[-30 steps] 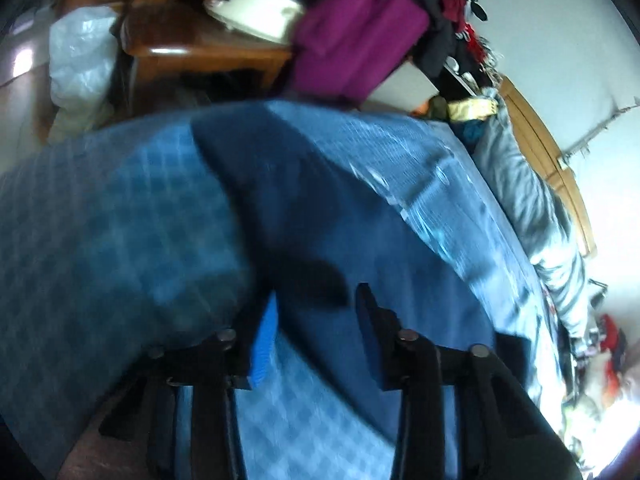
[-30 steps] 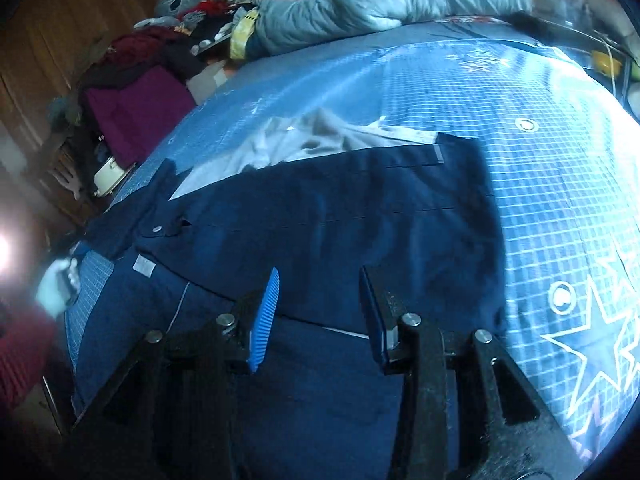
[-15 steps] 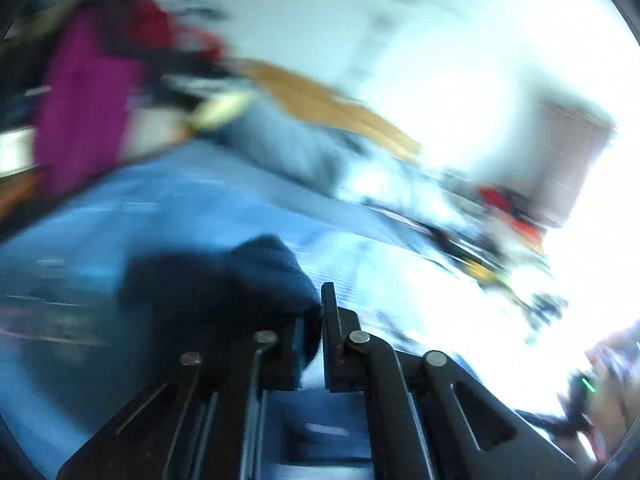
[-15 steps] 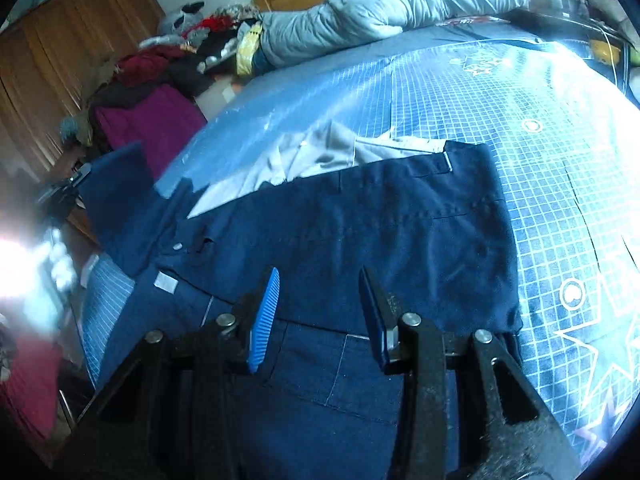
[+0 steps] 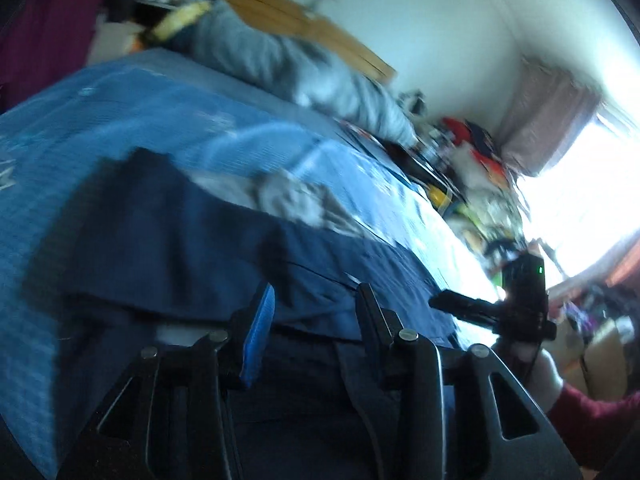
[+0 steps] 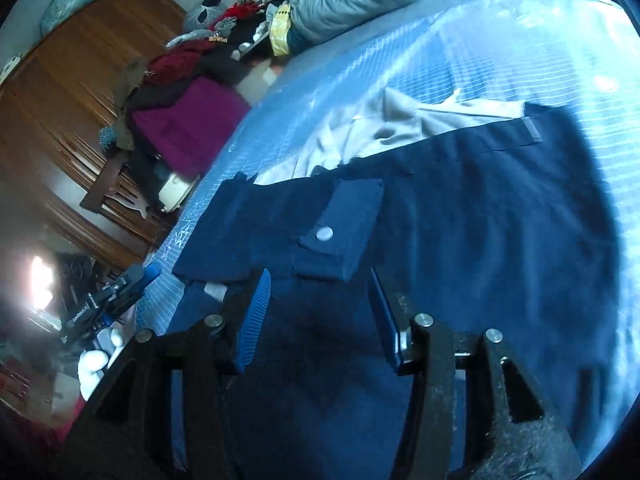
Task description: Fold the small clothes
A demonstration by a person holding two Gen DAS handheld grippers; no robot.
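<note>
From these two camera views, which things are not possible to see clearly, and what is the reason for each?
- Left wrist view: motion blur smears the dark blue garment and the grey garment; seams are unreadable.
- Left wrist view: window glare washes out the clutter beside the bed.
- Right wrist view: the right gripper covers the dark blue garment's near edge.
- Right wrist view: the grey garment's lower part lies hidden under the dark blue one.
- Right wrist view: the left gripper is small; jaws unclear here.

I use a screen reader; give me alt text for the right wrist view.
The open right gripper hovers over dark navy clothes spread flat on a blue checked bedspread, a snap-button tab just ahead of its fingers. A grey garment lies beyond, and a clothes pile sits at upper left.
</note>
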